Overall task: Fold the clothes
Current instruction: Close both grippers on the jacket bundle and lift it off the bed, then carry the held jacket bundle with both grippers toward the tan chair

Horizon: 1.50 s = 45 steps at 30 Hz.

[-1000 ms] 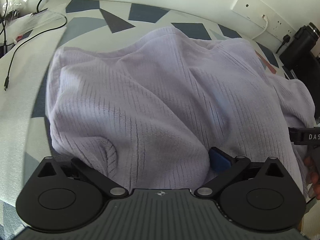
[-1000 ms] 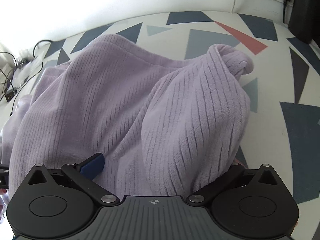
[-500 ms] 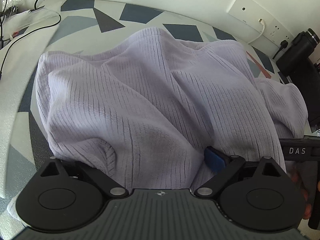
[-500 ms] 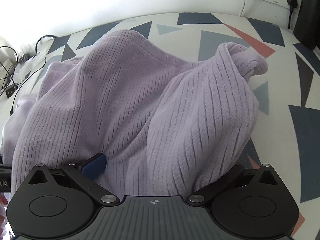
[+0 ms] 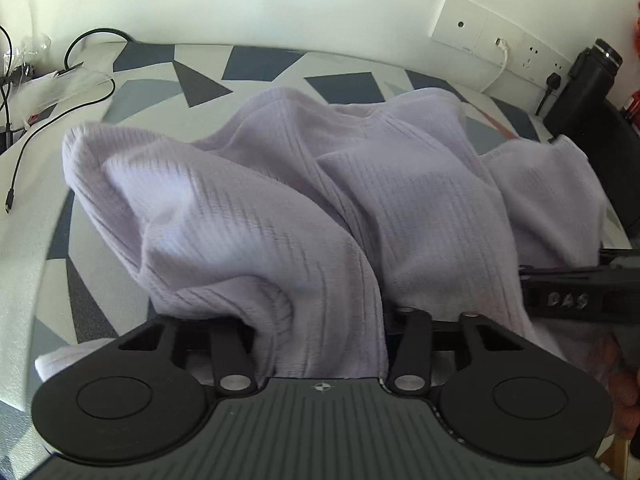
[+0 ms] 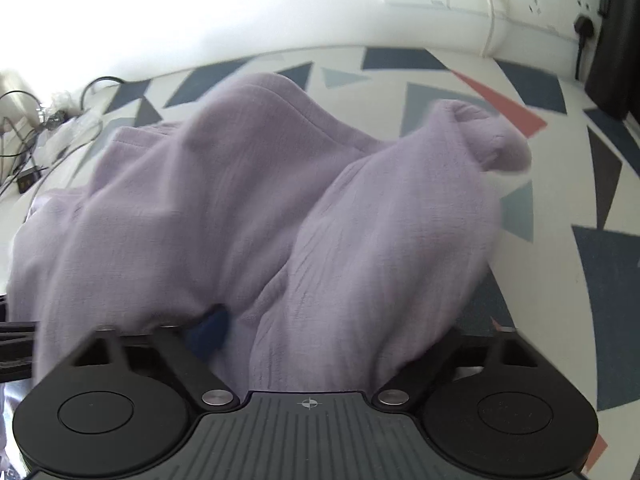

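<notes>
A: Where's the lilac garment [image 5: 320,208]?
B: Heaped on the patterned worktop [image 6: 560,184], near edge bunched between both tools.
A: Tools?
B: Left tool [image 5: 320,336] and right tool [image 6: 320,344] closing on folds, side by side

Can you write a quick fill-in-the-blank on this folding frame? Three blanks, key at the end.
1. The garment bunched between both tongs is ___ in colour.
2. It lies on a white cover printed with coloured ___.
3. A white cable plugs into the ___ on the wall behind.

Missing words: lilac; triangles; socket panel
</notes>
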{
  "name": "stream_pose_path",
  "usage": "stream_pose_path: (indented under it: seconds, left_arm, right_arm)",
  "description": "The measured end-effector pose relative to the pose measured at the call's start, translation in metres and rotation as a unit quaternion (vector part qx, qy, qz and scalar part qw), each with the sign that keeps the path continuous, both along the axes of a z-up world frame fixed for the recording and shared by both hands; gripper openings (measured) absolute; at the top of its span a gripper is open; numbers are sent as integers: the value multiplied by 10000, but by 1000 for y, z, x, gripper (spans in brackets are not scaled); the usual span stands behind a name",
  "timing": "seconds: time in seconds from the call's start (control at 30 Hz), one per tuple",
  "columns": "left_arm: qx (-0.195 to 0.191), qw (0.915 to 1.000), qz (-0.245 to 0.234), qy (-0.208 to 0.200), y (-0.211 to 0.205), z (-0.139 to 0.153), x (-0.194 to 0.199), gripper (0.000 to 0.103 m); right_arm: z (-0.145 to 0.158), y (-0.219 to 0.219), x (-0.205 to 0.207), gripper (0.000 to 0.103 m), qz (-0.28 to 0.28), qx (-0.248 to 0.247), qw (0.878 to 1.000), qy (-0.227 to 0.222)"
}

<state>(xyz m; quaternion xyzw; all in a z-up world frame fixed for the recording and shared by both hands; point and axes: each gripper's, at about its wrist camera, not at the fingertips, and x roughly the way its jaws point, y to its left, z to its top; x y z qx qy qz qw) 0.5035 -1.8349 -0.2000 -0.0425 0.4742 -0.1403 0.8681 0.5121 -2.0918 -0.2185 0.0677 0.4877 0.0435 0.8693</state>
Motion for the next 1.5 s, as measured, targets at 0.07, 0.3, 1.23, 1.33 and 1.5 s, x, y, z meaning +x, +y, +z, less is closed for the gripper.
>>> stream_pose_path:
  seconds: [0.07,0.3,1.23,1.33,1.5]
  left_arm:
    - [-83,9999,95,114,-6,5,2,40]
    - [-34,9997,89,245,-7,5,1,40]
    - [215,9988,-92,427,-25,12,0,35]
    - [282,9987,-50,418,-24,20,0,35]
    - [272,9996,69,35,-13,42,-11,35]
  right_arm:
    - [9,12,-2,41,188,-225,9994,-166]
    - [18,16,0,37,513,-298,9980,-201]
    - [9,5,3,38,221,47,9991,357]
    - [15,1,-4,36,-75,532,9980,320]
    - [26,11,-18,35,-178,704,9973,107]
